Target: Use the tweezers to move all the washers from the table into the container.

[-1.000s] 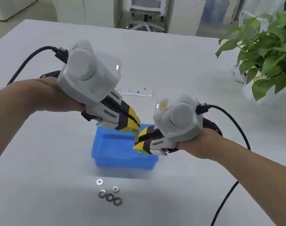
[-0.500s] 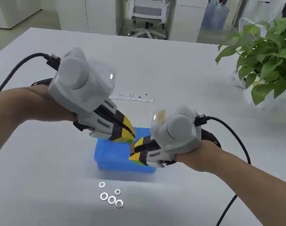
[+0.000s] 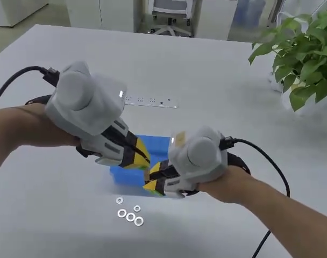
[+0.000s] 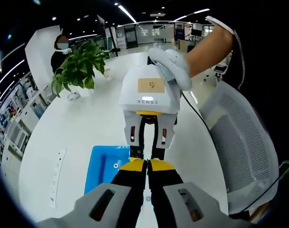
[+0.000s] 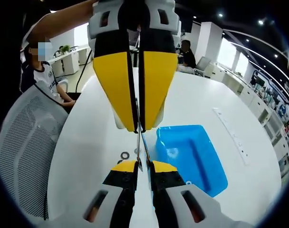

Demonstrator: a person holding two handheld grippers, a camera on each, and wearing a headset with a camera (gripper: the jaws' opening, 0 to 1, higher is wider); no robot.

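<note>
Change over the last second: both grippers have come off the middle of the container [image 3: 155,142] and dropped towards its near edge. The headset has shifted too, so only the move relative to the container is counted. The washers [image 3: 130,213] lie as before, a loose cluster of five on the table [image 3: 217,91] just in front of the container's near wall. None has been lifted in this interval.

Reading: this looks like the approach to a pick, not a deposit. The transfer of this cluster is not yet begun.

Tweezers [image 5: 139,145]: in the right gripper view they are a thin metal blade running from the left gripper's yellow jaws down into the right gripper's jaws, above the table beside the container's long wall. Two washers [image 5: 130,153] show just behind the blade's lower end.

Left gripper [image 3: 141,160]: jaws closed tight on the tweezers.
Right gripper [image 3: 151,183]: jaws narrow, with the tweezers' end in the gap. Whether they actually pinch it I cannot tell.

Pose: the left hand comes in from the container's left side, gripper pitched steeply down and inward. The right hand comes from the container's right side, lower, gripper aimed back at the other. The tips stand nearly nose to nose over the container's near edge — the left gripper view shows the right gripper head-on.
</note>
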